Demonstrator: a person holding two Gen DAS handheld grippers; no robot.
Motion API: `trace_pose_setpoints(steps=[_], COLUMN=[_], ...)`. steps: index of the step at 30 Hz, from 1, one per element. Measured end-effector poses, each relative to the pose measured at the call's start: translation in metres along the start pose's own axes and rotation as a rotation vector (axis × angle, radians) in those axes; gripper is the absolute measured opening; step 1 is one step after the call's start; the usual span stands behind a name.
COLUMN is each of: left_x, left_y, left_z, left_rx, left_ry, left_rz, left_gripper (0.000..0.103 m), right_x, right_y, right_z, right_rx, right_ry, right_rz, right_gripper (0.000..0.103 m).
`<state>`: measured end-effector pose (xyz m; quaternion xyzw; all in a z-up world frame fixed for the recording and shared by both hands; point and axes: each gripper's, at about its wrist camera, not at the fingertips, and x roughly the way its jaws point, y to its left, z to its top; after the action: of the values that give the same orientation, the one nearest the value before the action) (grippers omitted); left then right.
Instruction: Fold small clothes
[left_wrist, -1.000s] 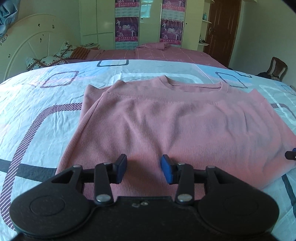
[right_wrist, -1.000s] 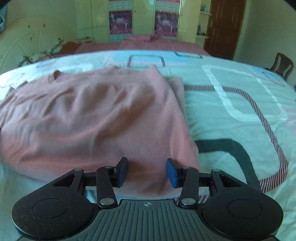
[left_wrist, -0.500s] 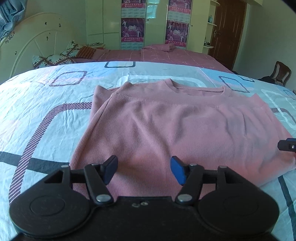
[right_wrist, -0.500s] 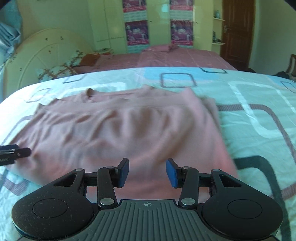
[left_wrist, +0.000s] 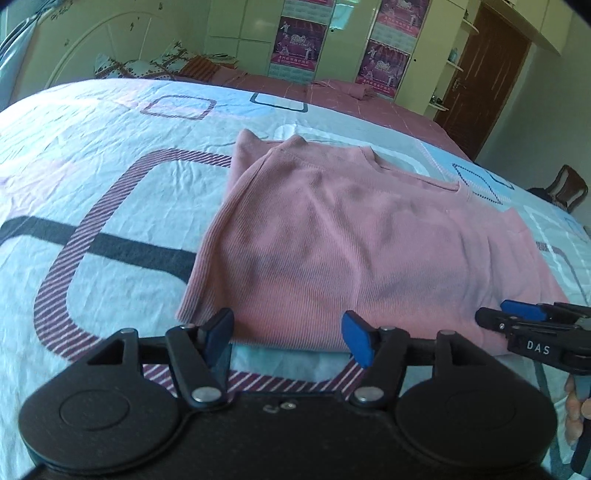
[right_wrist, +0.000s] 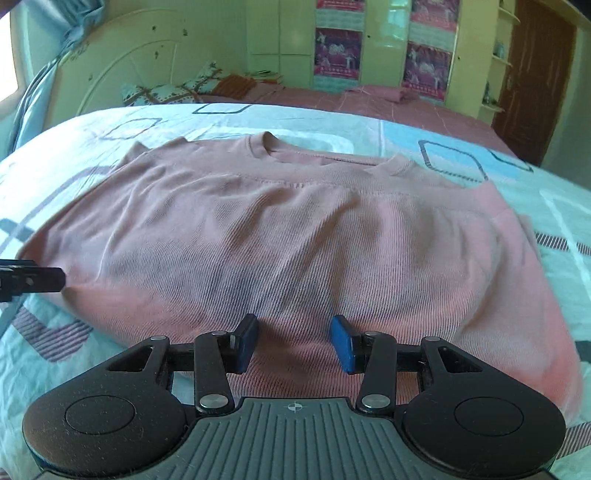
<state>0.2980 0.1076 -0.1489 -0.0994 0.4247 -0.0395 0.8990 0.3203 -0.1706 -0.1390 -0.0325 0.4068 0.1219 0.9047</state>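
A pink ribbed sweater lies flat on the bed, neckline at the far side, sides folded in; it also shows in the right wrist view. My left gripper is open and empty, just off the sweater's near left hem. My right gripper is open and empty, low over the near hem towards the middle. The right gripper's fingers show at the right of the left wrist view. The left gripper's finger shows at the left edge of the right wrist view.
The bed has a pale blue patterned cover. A second bed with a pink sheet and pillows stands behind. A wardrobe, a brown door and a chair are at the back right.
Both grippers pulled back towards the near hem. The left jaws opened wider and shifted left. The right gripper swung left to face the sweater's middle. The sweater has not moved.
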Motion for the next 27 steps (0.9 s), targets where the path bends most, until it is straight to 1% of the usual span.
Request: trace_pose_setpoints(steps=[2, 5, 7, 11, 17, 19, 21, 22, 24, 25, 27], left_x=[-0.006, -0.009, -0.008, 0.003, 0.035, 0.047, 0.058, 0.063, 0.071, 0.074, 0.078], left_y=[0.007, 0.020, 0.026, 0.033, 0.039, 0.040, 0.041, 0.042, 0.044, 0.047, 0.051], left_z=[-0.005, -0.015, -0.020, -0.020, -0.009, -0.003, 0.004, 0.007, 0.011, 0.011, 0.012], left_rx=[-0.069, -0.195, -0.272, -0.393, -0.521, -0.553, -0.566, -0.575, -0.590, -0.599, -0.618], left_ry=[0.029, 0.061, 0.056, 0.013, -0.116, -0.143, -0.164, -0.174, -0.181, -0.182, -0.183], left_rz=[-0.025, -0.080, -0.118, -0.196, -0.283, -0.305, -0.320, -0.325, -0.326, -0.328, -0.328], left_gripper=[0.074, 0.074, 0.075, 0.078, 0.078, 0.074, 0.064, 0.061, 0.044, 0.039, 0.022], right_x=[-0.004, -0.012, -0.015, -0.013, 0.004, 0.011, 0.018, 0.023, 0.031, 0.035, 0.037], right_y=[-0.001, -0.005, -0.004, 0.000, -0.005, -0.006, -0.006, -0.004, -0.002, 0.000, 0.005], right_z=[0.003, 0.013, 0.020, 0.031, 0.039, 0.041, 0.043, 0.043, 0.040, 0.037, 0.036], right_rx=[0.025, 0.093, 0.112, 0.112, 0.157, 0.160, 0.162, 0.158, 0.145, 0.128, 0.101], right_ry=[-0.005, -0.034, -0.054, -0.072, -0.065, -0.065, -0.057, -0.050, -0.034, -0.034, -0.038], right_rz=[0.019, 0.061, 0.069, 0.050, 0.013, 0.002, -0.006, -0.013, -0.029, -0.042, -0.066], right_gripper=[0.044, 0.044, 0.044, 0.044, 0.044, 0.044, 0.044, 0.044, 0.044, 0.045, 0.045])
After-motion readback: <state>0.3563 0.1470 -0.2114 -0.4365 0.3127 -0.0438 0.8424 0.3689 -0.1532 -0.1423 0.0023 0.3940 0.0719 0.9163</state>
